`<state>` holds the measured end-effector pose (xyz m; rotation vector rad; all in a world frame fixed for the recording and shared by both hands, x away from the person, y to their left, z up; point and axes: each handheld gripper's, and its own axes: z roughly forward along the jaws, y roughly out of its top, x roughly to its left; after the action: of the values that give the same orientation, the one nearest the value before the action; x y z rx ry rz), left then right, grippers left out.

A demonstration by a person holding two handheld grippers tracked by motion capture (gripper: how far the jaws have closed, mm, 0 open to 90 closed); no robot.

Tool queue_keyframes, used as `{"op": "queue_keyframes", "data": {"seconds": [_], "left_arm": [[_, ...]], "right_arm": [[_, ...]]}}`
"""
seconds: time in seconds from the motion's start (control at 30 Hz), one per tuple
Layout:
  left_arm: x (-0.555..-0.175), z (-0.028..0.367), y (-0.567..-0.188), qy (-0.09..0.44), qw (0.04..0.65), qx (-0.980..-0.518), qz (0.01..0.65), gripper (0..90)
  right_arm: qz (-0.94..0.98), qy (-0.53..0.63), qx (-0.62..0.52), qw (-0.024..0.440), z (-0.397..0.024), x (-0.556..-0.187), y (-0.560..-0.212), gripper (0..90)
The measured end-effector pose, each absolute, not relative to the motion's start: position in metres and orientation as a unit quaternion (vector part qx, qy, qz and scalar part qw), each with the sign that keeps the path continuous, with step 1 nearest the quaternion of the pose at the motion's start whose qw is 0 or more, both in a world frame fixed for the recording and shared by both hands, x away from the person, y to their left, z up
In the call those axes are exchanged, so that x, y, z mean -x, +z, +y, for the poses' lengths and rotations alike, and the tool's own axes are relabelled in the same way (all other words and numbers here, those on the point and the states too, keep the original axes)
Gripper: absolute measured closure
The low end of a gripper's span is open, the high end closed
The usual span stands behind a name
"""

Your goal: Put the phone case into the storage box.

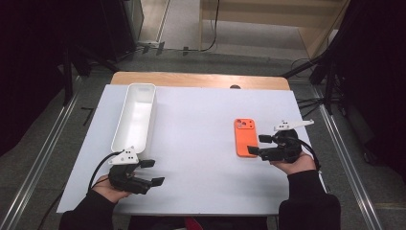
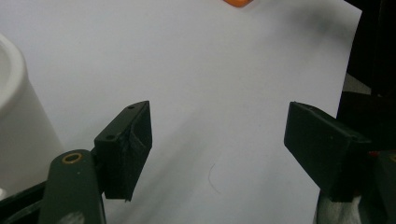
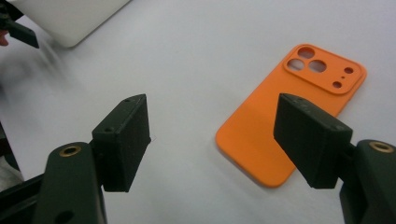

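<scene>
On the right half of the white table sheet [image 1: 201, 143] lies a flat orange phone case [image 1: 246, 137], back side up, rectangular with rounded corners and a raised camera block pierced by round holes at its far end. The right gripper [image 1: 259, 145] sits just beside its near right edge, jaws spread wide and holding nothing. The left gripper [image 1: 153, 172], near the long white plastic tray [image 1: 135, 117], is likewise wide and empty.

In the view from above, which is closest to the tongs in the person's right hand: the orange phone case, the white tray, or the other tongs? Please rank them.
1. Orange phone case: just left of the right tongs.
2. Left tongs: across the white sheet, near the front edge.
3. White tray: far left; its near end is about as close, so these two are hard to separate.
</scene>
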<state>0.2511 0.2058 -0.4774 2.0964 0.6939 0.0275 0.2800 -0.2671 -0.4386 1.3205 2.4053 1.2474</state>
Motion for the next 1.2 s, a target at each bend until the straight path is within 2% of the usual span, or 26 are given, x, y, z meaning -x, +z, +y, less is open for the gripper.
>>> {"op": "queue_keyframes", "data": {"seconds": [1.2], "left_arm": [[-0.252,0.206,-0.478,0.006,0.450,-0.848,0.282,23.9]], "right_arm": [[0.774,0.400,-0.482,0.097,-0.284,-0.354,-0.446,27.5]]}}
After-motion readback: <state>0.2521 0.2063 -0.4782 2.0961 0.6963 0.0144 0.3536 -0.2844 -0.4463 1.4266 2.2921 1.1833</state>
